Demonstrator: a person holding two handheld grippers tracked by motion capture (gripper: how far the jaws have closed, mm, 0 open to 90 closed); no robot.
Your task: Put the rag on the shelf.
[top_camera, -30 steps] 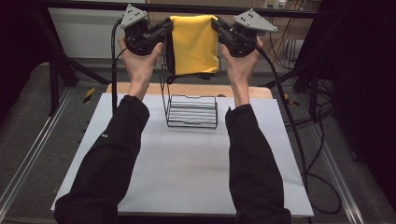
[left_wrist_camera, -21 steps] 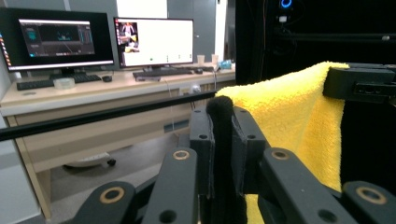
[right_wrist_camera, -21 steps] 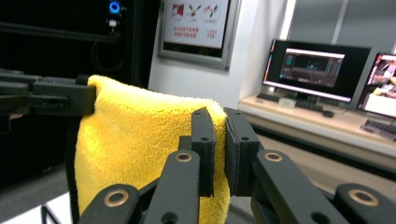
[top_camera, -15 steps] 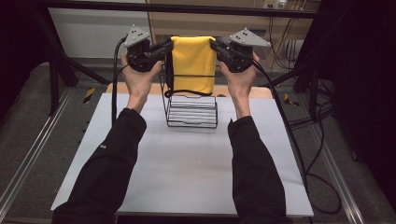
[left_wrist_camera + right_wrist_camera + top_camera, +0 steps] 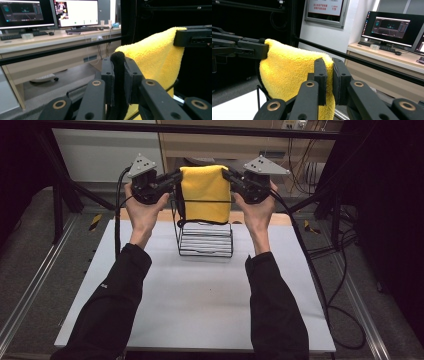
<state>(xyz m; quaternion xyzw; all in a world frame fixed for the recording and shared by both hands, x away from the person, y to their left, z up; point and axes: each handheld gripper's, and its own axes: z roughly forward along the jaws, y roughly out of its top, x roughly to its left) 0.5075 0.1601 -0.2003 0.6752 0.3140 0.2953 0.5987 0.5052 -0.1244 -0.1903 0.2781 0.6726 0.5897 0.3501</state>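
- Two grippers hold one yellow towel (image 5: 205, 192) above the wire rack (image 5: 205, 240).
- Left gripper (image 5: 175, 179), at nine o'clock, pinches its black-edged corner.
- Right gripper (image 5: 228, 174), at three o'clock, clamps the opposite corner.

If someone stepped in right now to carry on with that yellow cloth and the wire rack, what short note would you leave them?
Left tongs: shut on the left top corner of the yellow cloth.
Right tongs: shut on its right top corner.
Cloth: held stretched between the two tongs, hanging folded with a black edge at the bottom, right above the black wire rack on the white table.
Done: cloth picked up and spread, brought over the rack.
Left: probably lower it so it drapes on the rack's top bar, then open both tongs and draw back. Whether the cloth already touches the bar I cannot tell.
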